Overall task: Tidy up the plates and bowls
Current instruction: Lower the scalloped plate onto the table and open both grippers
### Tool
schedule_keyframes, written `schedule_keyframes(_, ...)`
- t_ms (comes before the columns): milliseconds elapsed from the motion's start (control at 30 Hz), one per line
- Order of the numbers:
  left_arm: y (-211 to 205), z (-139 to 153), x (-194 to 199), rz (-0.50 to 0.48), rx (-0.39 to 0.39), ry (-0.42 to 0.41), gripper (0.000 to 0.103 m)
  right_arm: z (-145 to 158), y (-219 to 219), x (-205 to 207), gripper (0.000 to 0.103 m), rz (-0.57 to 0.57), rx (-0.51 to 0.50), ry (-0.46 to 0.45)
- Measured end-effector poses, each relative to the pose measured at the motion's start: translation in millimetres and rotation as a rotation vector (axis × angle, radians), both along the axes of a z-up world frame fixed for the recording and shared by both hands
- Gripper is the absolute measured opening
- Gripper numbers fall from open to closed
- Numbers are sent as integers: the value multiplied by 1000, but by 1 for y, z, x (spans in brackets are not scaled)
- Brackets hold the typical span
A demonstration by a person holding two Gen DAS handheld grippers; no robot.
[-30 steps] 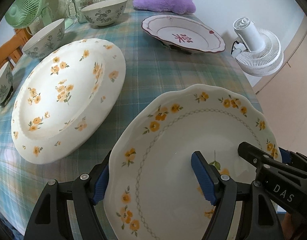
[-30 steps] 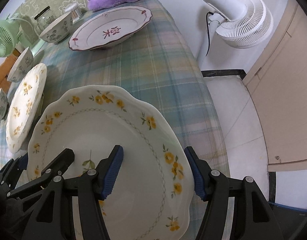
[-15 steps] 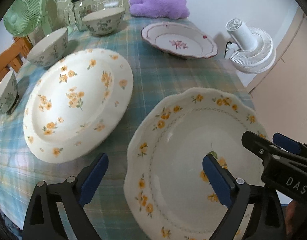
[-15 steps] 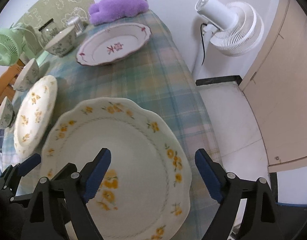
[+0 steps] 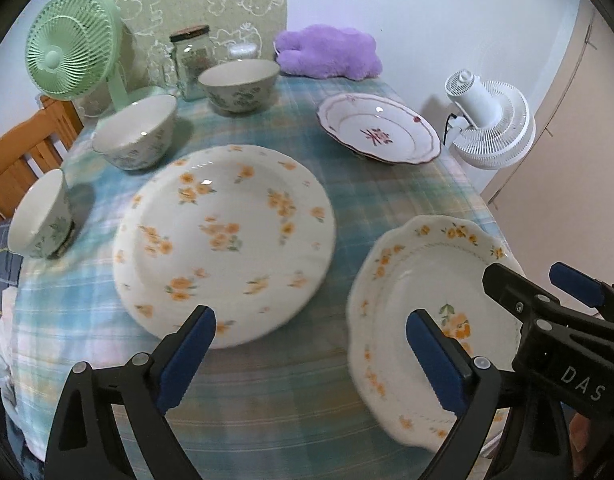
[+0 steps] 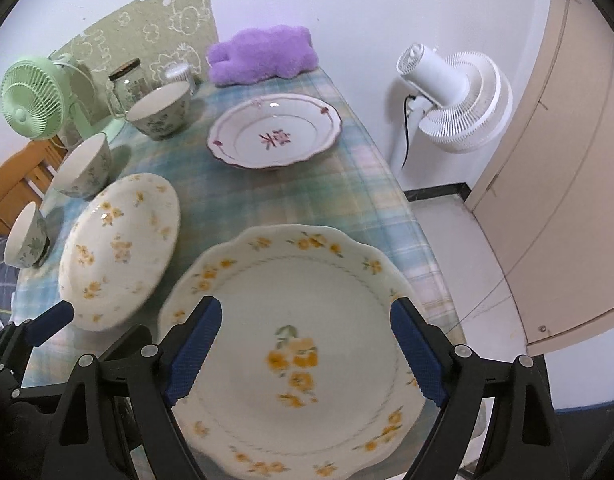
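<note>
A scalloped plate with yellow flowers (image 5: 423, 316) (image 6: 307, 320) lies at the near right table edge. A round yellow-flower plate (image 5: 223, 240) (image 6: 119, 244) lies to its left. A red-trimmed plate (image 5: 379, 130) (image 6: 275, 132) sits at the far right. Three patterned bowls (image 5: 135, 132) (image 5: 239, 84) (image 5: 41, 216) stand along the left and back. My left gripper (image 5: 311, 356) is open and empty, above the table between the two yellow plates. My right gripper (image 6: 303, 344) is open and empty above the scalloped plate, not touching it.
A green fan (image 5: 73, 46), a glass jar (image 5: 191, 60) and a purple plush (image 5: 327, 52) stand at the table's back. A white floor fan (image 6: 455, 96) stands right of the table. A wooden chair (image 5: 23, 156) is at the left. The plaid cloth (image 5: 371, 196) covers the table.
Both grippers opened, let go of the scalloped plate and drew back and up. The plate now rests on the table near the right edge.
</note>
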State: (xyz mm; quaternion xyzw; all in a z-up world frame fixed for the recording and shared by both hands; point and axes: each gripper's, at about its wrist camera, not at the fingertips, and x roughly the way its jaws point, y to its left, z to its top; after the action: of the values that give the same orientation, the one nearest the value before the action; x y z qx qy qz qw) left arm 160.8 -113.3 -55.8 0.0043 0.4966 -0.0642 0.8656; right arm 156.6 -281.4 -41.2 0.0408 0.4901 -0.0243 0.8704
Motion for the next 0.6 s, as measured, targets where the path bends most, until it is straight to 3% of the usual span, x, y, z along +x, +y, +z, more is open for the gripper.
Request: schedule_keyframes(600,111,24,-1,-30,-8,-56,97,26,118,-12,88,-60,-26,-54)
